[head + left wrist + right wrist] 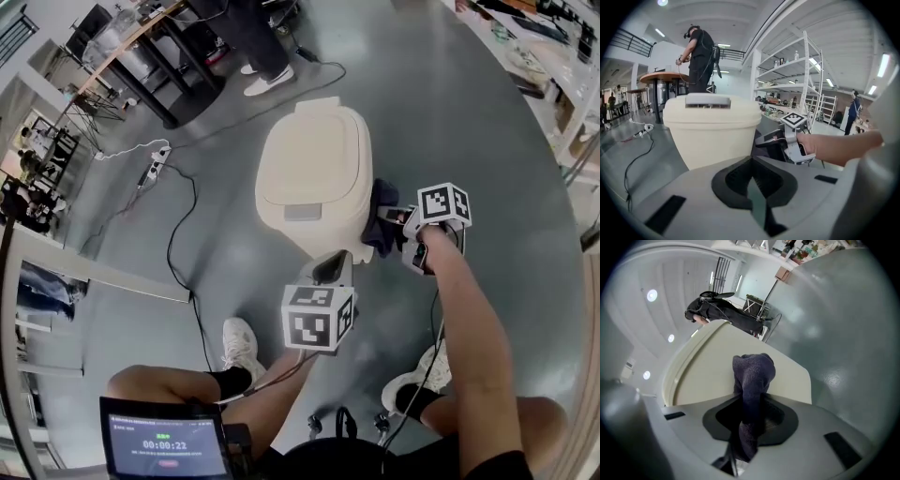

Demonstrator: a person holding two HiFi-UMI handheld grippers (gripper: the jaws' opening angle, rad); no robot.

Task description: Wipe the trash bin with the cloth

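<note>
Fingers of the right gripper (392, 217) are clamping hard on the dark cloth (752, 376), bunching it into a wad that is pressing against the cream trash bin (314, 178), on its right-hand side wall just under the lid (309, 155). The bin is standing on the floor (469, 112), just ahead of the person's feet. To wipe well here, I'd say keep that wad flat to the wall and drag it in long overlapping strokes without loosening the pinch. The right forearm (469, 319) is reaching forward and down, with its gripper pointing inward at the bin. The left gripper (330, 267) is hovering by the near wall, fingers closed on nothing.
</note>
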